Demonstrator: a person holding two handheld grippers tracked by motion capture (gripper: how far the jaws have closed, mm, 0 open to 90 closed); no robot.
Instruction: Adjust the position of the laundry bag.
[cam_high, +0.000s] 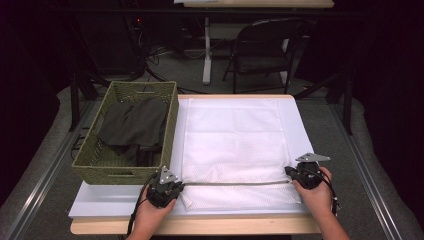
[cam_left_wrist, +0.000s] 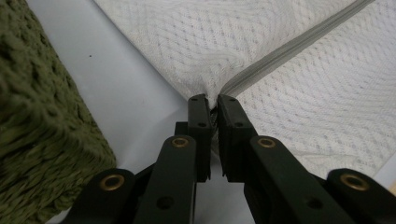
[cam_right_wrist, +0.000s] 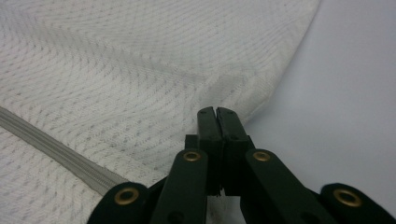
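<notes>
The left tool (cam_left_wrist: 211, 100) is clamping the mesh bag (cam_high: 230, 135) beside its zipper (cam_left_wrist: 289, 49); the right tool (cam_right_wrist: 216, 112) is pinching the bag's edge.

A green woven basket (cam_high: 126, 134) stands at the left of the white table top (cam_high: 310, 131), its long side running away from the near edge. Dark olive-grey cloth (cam_high: 134, 125) lies crumpled inside it, heaped toward the far end and sagging down to the basket's floor at the near end. In the left gripper view the basket's coarse weave (cam_left_wrist: 35, 140) rises at the left edge — blurred, close to the camera. Beyond the table, on the grey floor, a dark folding chair (cam_high: 262, 52) stands beside the white leg of another table (cam_high: 207, 50), with black cables (cam_high: 165, 55) trailing across the floor — all dimly lit.
</notes>
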